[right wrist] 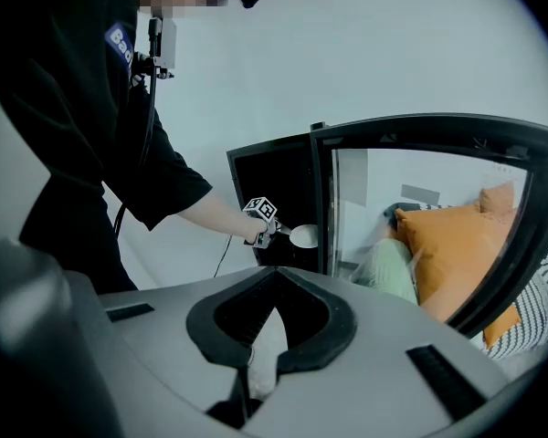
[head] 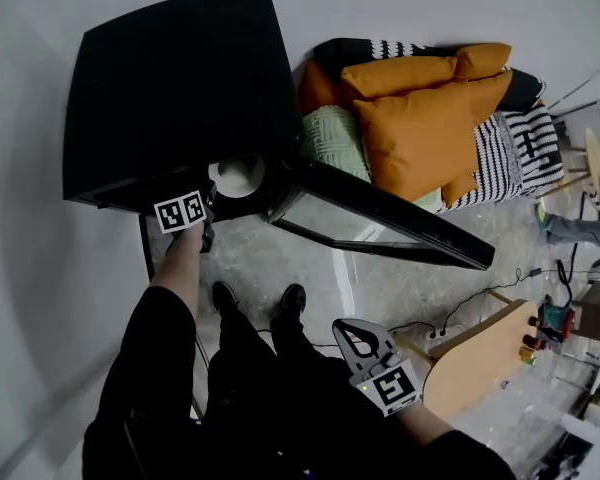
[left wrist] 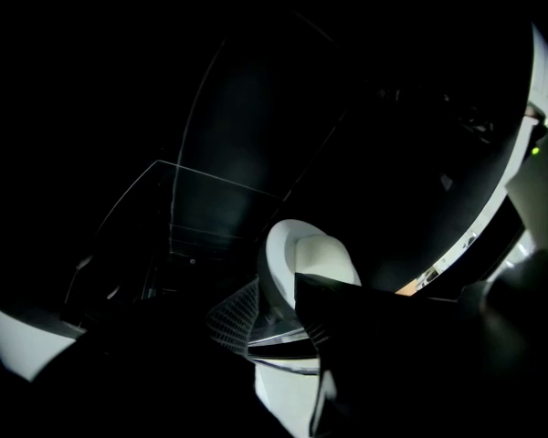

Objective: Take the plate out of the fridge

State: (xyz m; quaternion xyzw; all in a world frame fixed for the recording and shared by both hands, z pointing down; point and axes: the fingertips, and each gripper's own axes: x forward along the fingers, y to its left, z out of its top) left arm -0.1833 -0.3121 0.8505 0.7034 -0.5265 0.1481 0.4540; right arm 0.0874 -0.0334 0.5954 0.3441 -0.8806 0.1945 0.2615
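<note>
Pale marble floor [head: 380, 288]; black fridge [head: 170, 88] at far left, glass door [head: 380, 218] swung open. The plate [head: 237, 176] sits at the fridge mouth, near rim pinched by the left gripper [head: 212, 198]. Right gripper [right wrist: 274, 276]: jaws together, empty. Plate is probably rigid, glazed and breakable: grip the rim firmly, keep it level.

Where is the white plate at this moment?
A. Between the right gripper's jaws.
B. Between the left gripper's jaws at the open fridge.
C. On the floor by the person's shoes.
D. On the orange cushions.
B: the plate sits at the tips of the left gripper, at the mouth of the open fridge, while the right gripper hangs low, jaws together and empty.
</note>
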